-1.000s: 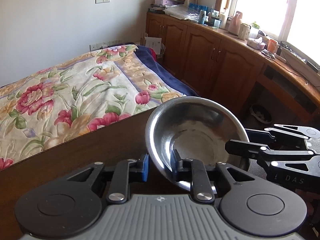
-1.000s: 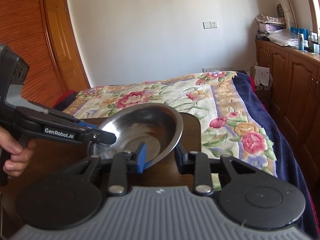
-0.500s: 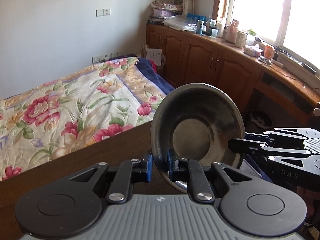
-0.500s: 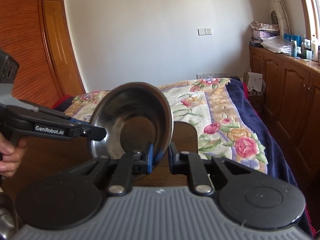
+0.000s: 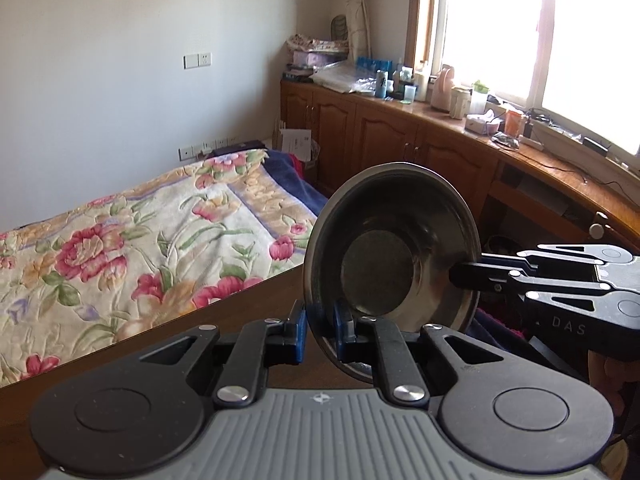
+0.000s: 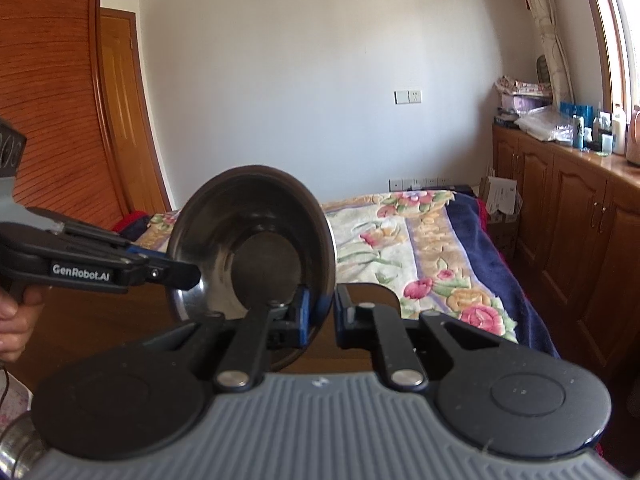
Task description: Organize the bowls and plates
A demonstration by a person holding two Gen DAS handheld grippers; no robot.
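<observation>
A steel bowl (image 5: pixel 380 268) hangs in the air above the wooden table (image 5: pixel 248 312), tipped almost upright with its hollow facing both cameras. My left gripper (image 5: pixel 320 332) is shut on the lower rim, which sits between its blue pads. In the left wrist view my right gripper (image 5: pixel 458 276) comes in from the right and pinches the bowl's right rim. The right wrist view shows the same bowl (image 6: pixel 256 260) with my right gripper (image 6: pixel 320 316) shut on its rim. There my left gripper (image 6: pixel 188 274) reaches in from the left, with a hand (image 6: pixel 12 320) on its handle.
A bed with a floral quilt (image 5: pixel 140 248) lies beyond the table edge. Wooden cabinets (image 5: pixel 400 152) with cluttered tops run under the window on the right. A wooden door (image 6: pixel 60 100) stands at the left. Another steel item (image 6: pixel 14 448) shows at the lower left corner.
The bowl has been lifted and tipped from lying nearly flat to standing almost on edge. The right gripper's fingers have come together on the rim. Both grippers have risen.
</observation>
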